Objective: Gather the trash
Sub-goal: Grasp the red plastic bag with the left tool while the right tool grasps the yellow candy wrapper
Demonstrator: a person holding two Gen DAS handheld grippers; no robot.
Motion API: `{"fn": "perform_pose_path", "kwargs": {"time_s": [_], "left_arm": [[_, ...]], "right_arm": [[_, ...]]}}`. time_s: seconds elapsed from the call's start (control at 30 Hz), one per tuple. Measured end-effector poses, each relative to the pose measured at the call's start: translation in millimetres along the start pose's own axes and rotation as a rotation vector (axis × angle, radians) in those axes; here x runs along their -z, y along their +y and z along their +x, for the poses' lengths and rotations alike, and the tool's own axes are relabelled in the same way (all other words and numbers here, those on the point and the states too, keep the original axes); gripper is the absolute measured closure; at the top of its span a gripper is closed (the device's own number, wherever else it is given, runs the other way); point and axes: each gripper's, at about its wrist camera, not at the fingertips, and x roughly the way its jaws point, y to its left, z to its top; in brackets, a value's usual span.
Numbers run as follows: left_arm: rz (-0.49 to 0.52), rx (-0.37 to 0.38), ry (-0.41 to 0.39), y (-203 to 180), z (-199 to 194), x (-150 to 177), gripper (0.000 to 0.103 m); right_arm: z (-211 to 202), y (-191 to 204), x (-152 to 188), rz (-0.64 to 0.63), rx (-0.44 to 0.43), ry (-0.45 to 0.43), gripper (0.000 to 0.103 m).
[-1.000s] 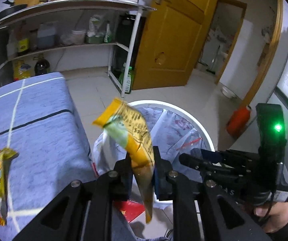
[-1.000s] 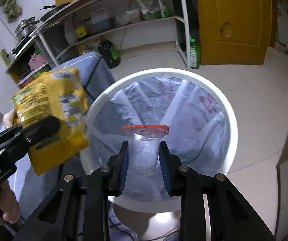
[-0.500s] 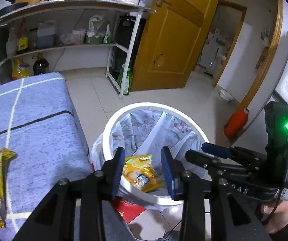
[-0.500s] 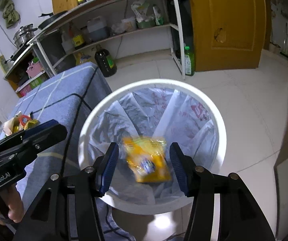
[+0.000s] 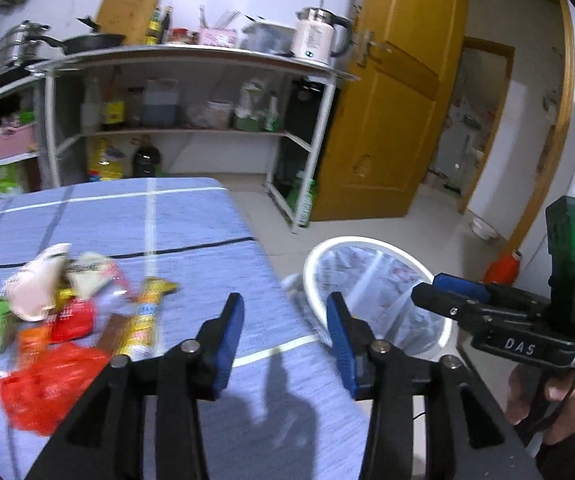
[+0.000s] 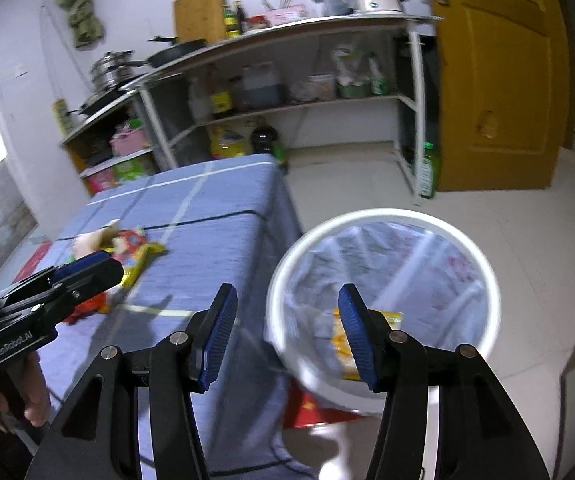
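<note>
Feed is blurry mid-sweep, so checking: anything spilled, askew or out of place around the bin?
One thing: a red flat wrapper-like scrap lies on the floor at the foot of the white round bin, outside it. The yellow snack packet is inside the liner. The wrapper pile remains on the blue checked tablecloth.

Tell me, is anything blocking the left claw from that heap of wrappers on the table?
Nothing visible is. The left claw is open above bare blue cloth, and the wrappers lie uncovered just to its left.
</note>
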Motion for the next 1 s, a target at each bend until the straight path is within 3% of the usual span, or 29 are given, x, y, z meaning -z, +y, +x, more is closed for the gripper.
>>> {"fn": "perform_pose_path", "kwargs": {"time_s": [0.13, 0.43, 0.6, 0.77, 0.9, 1.0], "left_arm": [[-0.001, -0.06, -0.026, 27, -24, 8, 0.048], [-0.042, -0.2, -0.065, 89, -55, 29, 0.045], [-0.072, -0.249, -0.038, 117, -51, 40, 0.044], [-0.107, -0.229, 0.018, 135, -39, 52, 0.043], [-0.096, -0.2, 0.044, 136, -33, 56, 0.036], [-0.105, -0.139, 0.096, 138, -26, 57, 0.035]], "right_arm": [[5, 34, -3, -0.053, -0.059, 0.001, 0.049], [33, 91, -10, -0.121, -0.145, 0.033, 0.049], [48, 108, -8, -0.14, -0.172, 0.065, 0.049], [61, 119, -7, -0.149, -0.174, 0.093, 0.049], [75, 123, -8, -0.146, -0.173, 0.124, 0.049], [83, 125, -7, -0.142, -0.171, 0.148, 0.049]]}}
